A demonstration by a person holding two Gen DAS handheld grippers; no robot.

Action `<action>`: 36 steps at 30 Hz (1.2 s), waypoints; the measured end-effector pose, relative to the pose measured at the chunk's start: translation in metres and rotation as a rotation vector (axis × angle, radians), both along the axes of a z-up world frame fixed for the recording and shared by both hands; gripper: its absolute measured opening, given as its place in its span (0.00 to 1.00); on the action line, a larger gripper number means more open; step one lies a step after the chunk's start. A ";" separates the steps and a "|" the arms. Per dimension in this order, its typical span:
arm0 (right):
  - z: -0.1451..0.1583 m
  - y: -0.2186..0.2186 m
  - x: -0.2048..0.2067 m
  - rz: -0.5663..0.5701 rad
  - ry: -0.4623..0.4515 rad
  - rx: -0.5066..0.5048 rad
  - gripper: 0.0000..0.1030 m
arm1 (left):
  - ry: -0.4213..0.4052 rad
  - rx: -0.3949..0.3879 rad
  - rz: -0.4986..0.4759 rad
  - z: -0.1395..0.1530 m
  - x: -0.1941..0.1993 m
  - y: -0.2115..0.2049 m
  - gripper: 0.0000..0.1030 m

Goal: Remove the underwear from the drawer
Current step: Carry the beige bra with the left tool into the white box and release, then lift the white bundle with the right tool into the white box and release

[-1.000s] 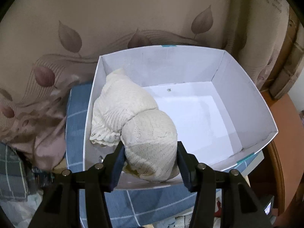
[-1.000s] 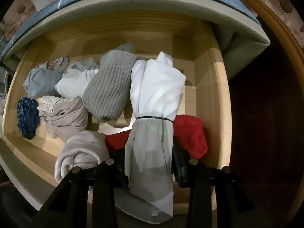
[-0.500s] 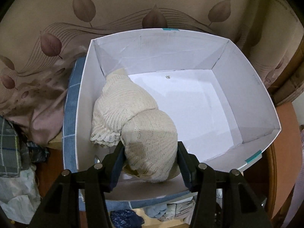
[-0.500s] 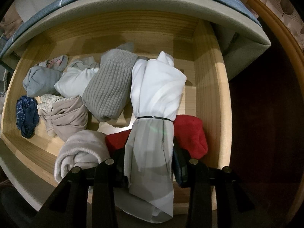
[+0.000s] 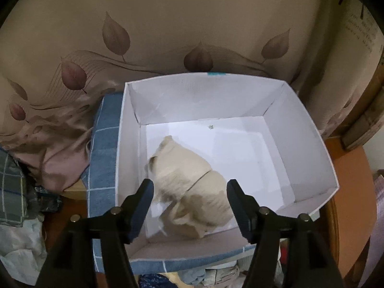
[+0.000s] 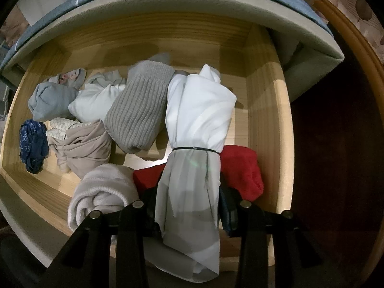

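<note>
In the left wrist view a cream lace underwear bundle (image 5: 192,184) lies blurred on the floor of a white cardboard box (image 5: 309,148), at its near left. My left gripper (image 5: 189,192) hangs above it with its jaws opening; the pads stand clear of the cloth. In the right wrist view my right gripper (image 6: 187,206) is shut on a white rolled garment (image 6: 196,120) tied with a thin black band, over the open wooden drawer (image 6: 266,110). Several other rolled pieces lie in the drawer: a grey ribbed one (image 6: 139,110), a red one (image 6: 240,168), a pale pink one (image 6: 100,192).
The box rests on a blue checked cushion (image 5: 103,144) over the drawer. Behind it hangs a beige leaf-patterned cloth (image 5: 168,24). Crumpled clothes (image 5: 16,192) pile at the left. Wooden furniture edge (image 5: 348,192) lies at the right.
My left gripper let go of the cream bundle, which dropped onto the box floor, and its jaws spread while it drew up and back. The right gripper and its white garment stayed put.
</note>
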State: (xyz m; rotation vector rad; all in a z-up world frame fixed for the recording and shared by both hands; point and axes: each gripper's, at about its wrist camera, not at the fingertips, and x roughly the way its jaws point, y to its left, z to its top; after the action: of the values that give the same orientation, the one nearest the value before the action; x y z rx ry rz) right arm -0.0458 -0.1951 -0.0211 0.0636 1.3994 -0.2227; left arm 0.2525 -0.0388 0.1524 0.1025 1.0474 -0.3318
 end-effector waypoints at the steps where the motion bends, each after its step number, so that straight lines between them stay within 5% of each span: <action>1: 0.000 0.001 0.000 0.000 0.000 -0.001 0.35 | -0.005 0.001 0.000 0.004 -0.003 0.002 0.63; 16: -0.001 0.011 0.004 0.008 -0.003 -0.013 0.32 | -0.036 0.075 -0.015 0.023 -0.091 0.055 0.63; 25: 0.008 0.012 0.017 0.010 0.007 0.019 0.28 | 0.000 0.078 0.108 -0.038 -0.148 0.094 0.63; 36: 0.025 0.008 0.043 0.024 0.083 0.077 0.27 | 0.048 0.117 0.139 -0.120 -0.190 0.071 0.63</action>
State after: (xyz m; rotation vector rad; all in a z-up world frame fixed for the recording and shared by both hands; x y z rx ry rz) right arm -0.0033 -0.1875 0.0035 0.1017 1.4908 -0.1531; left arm 0.0627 0.0321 0.0327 0.1265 1.1148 -0.1474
